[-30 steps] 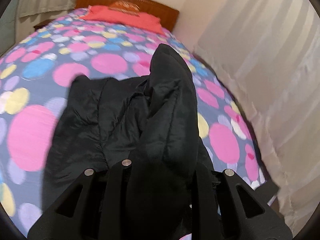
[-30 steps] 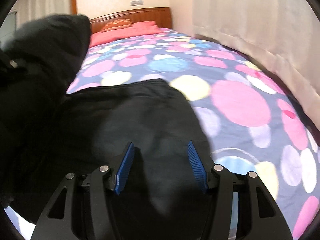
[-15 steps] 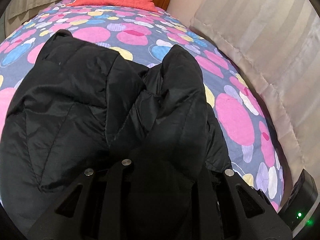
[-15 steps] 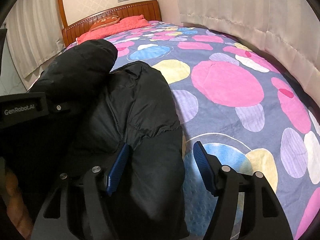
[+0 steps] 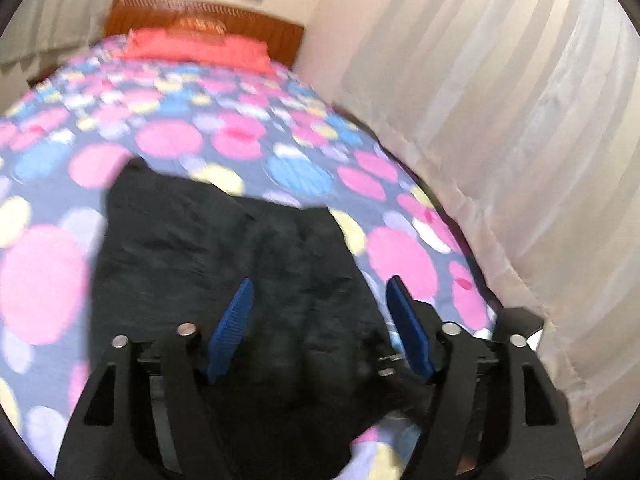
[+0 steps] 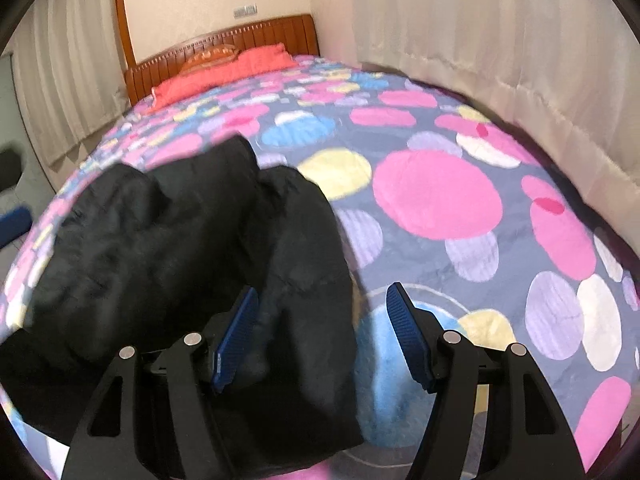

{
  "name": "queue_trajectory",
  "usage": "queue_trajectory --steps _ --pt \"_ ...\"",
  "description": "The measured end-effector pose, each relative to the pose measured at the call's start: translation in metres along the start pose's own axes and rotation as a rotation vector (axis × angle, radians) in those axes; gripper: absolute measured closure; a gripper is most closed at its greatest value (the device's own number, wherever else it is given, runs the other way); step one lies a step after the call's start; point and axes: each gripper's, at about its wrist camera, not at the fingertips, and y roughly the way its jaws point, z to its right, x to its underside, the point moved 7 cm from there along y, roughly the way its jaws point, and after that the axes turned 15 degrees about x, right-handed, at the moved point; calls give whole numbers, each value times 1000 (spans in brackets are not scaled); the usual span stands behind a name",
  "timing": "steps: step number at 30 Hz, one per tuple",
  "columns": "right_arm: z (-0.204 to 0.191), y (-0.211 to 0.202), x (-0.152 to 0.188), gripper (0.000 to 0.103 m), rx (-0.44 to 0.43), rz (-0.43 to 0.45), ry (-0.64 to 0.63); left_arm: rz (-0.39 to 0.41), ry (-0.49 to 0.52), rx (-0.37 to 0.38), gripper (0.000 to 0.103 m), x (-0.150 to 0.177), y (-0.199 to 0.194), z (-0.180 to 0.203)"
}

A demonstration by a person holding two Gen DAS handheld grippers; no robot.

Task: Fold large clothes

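A black padded jacket (image 5: 224,264) lies bunched on the spotted bedspread (image 5: 40,280) near the foot of the bed. My left gripper (image 5: 320,292) hovers over it with its jaws opening; the blue pads (image 5: 234,328) stand apart and press on nothing. In the right wrist view the same jacket (image 6: 168,248) spreads to the left. My right gripper (image 6: 322,300) is open above its right edge, the jacket's cloth lying under the left pad (image 6: 236,332) and bare bedspread (image 6: 436,196) under the right pad.
A red pillow (image 6: 224,72) and a wooden headboard (image 6: 224,48) are at the far end. Pale curtains (image 5: 500,120) run along the bed's right side. A dark object (image 6: 10,168) stands off the bed at the left.
My left gripper has let go of the jacket fold it held up, and the cloth now lies on the bed. The jacket has dropped flatter. My right gripper's jaws widened a little.
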Motion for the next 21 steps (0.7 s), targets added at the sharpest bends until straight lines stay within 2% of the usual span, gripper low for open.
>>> queue_trajectory --steps 4,6,7,12,15,16,17,19,21 --pt "-21 -23 -18 37 -90 17 27 53 20 -159 30 2 -37 -45" --pt "-40 -26 -23 36 -133 5 16 59 -19 -207 30 8 -49 -72" --pt "-50 -25 -23 31 -151 -11 9 62 -52 -226 30 15 -54 -88" --pt "-88 -10 -12 28 -169 -102 -12 36 -151 -245 30 40 -56 -134" --pt "-98 1 -4 28 -190 -166 0 28 -173 -226 30 52 -52 -143" --pt "-99 4 -2 31 -203 -176 3 36 -179 -217 29 53 -51 -145" --pt "-100 4 -2 57 -213 -180 -4 40 -181 -208 28 53 -51 -145" --pt "-103 4 0 81 -231 -186 -31 39 -176 -193 28 52 -51 -145" --pt "-103 -2 -4 92 -228 -152 -62 47 -166 -191 28 48 -52 -142"
